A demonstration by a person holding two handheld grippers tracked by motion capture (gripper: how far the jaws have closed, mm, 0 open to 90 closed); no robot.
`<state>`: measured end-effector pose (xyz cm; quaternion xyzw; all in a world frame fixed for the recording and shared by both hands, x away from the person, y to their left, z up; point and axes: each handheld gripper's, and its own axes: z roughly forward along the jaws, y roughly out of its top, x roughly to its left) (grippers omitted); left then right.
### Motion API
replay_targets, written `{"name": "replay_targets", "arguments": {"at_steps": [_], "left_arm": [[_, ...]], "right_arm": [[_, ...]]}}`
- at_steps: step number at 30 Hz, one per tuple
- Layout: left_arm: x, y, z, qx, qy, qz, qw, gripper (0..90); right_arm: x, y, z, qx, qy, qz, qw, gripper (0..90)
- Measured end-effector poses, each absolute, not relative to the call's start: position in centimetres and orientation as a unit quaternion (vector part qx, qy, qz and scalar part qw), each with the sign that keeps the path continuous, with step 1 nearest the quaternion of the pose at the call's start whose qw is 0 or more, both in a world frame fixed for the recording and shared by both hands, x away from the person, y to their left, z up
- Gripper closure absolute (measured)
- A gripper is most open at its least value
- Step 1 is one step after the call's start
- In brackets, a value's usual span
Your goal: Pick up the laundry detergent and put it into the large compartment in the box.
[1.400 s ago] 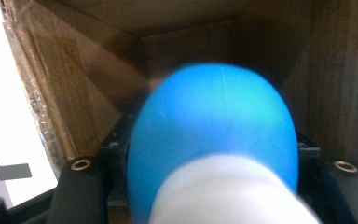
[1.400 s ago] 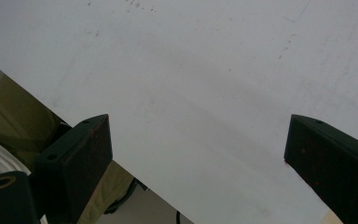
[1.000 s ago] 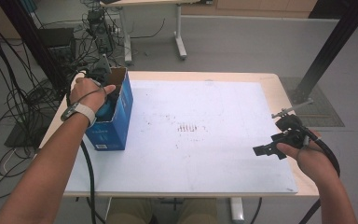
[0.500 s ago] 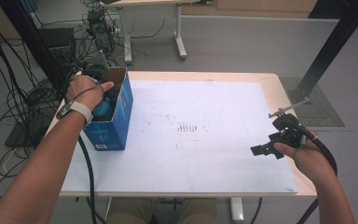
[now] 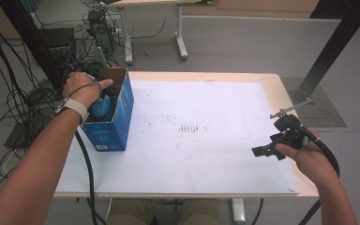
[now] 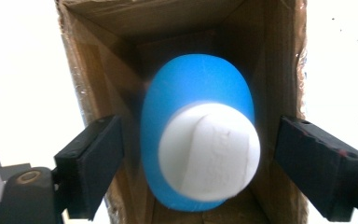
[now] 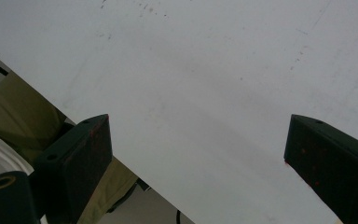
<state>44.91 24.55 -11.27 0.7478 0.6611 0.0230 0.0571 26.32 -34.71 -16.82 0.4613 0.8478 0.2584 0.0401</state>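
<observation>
A blue bottle (image 6: 196,93) with a white cap (image 6: 209,151) stands inside a blue cardboard box (image 5: 115,119) at the table's left, cap towards the camera. In the high view the bottle (image 5: 102,108) shows through the box's open top, under the person's left hand (image 5: 82,86). My left gripper (image 6: 200,140) reaches into the box. Its jaws have just been opening and stand on either side of the bottle, with a gap on each side. My right gripper (image 5: 262,151) hovers open over the table's front right, and nothing lies between its jaws (image 7: 198,140).
The white table top (image 5: 201,108) spreads between the box and the right hand. Its front edge (image 7: 135,168) runs close under the right gripper. Cables and equipment (image 5: 51,51) crowd the floor behind the box. Another table's legs (image 5: 180,33) stand at the back.
The left hand has stayed over the box's open top, shifting only slightly to the left. The right gripper has hardly moved.
</observation>
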Motion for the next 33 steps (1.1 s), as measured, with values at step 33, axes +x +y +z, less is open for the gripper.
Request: {"name": "replay_targets", "arguments": {"at_steps": [33], "left_arm": [[43.1,23.9,-4.0,0.783,0.613,0.045,0.094,9.5]], "right_arm": [[25.7,-34.7,-16.1,0.46,0.847,0.262,0.046,7.8]]}}
